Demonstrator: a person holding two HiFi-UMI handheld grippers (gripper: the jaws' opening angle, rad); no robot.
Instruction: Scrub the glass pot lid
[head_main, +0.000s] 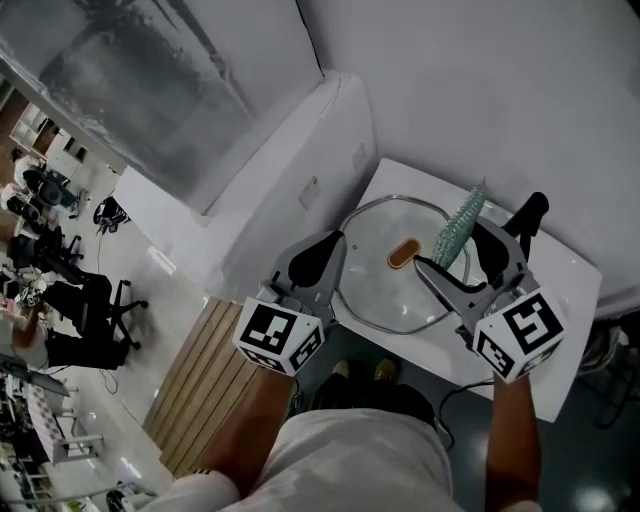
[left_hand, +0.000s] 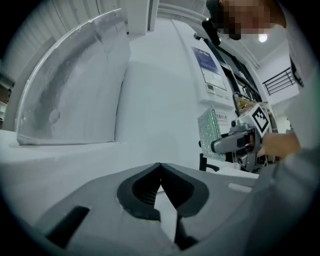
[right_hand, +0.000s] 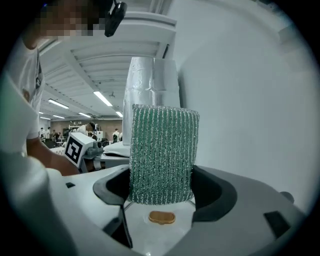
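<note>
The glass pot lid lies flat on the white table, its brown oval handle in the middle. My right gripper is shut on a green mesh scrub sponge, which stands upright above the right part of the lid. In the right gripper view the sponge fills the space between the jaws of my right gripper, with the handle on the lid just below. My left gripper is shut and empty at the lid's left rim. In the left gripper view my left gripper has its tips touching.
White walls close in the table at the back and left, with a plastic-wrapped panel beyond the corner. The table's front edge is near my body. Office chairs stand far off on the floor.
</note>
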